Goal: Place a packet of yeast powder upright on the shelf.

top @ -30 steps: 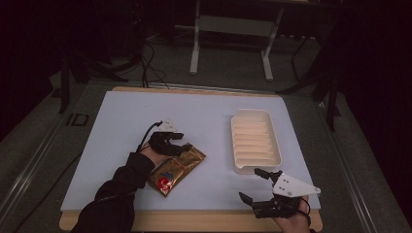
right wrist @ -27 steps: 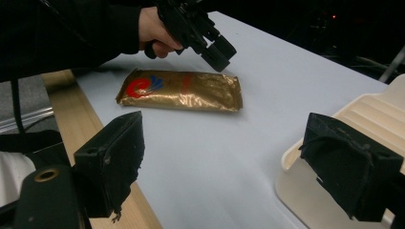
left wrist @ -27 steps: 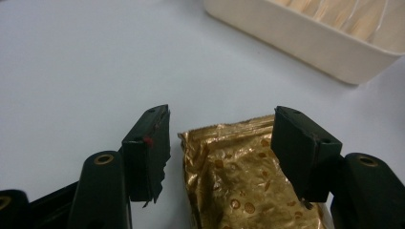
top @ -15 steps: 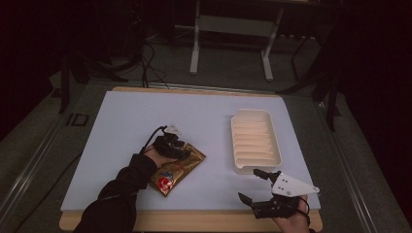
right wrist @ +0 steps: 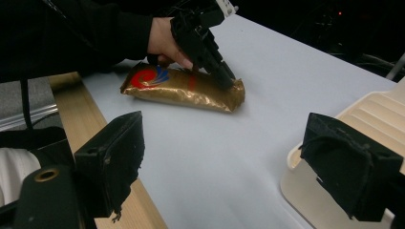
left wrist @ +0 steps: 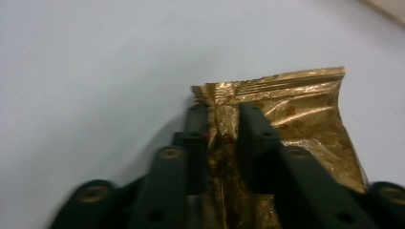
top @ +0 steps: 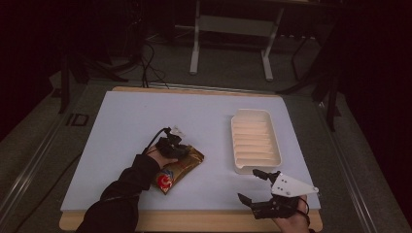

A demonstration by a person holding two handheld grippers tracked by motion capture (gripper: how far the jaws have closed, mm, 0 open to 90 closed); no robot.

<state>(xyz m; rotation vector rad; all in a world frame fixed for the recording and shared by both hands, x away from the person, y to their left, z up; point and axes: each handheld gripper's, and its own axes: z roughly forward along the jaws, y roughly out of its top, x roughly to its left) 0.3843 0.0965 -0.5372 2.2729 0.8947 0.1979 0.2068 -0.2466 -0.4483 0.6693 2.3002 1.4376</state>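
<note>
The white table (top: 145, 116) bears a gold packet (top: 180, 167) and a ridged tray (top: 255, 141).

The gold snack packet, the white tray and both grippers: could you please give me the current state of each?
Gold snack packet: lying flat on the table, sealed, its far end pinched into a crease.
Left gripper: jaws closed on the packet's far end.
White tray: upright on the table, empty, apart from the packet.
Right gripper: jaws wide open, holding nothing, near the tray's near corner.
</note>
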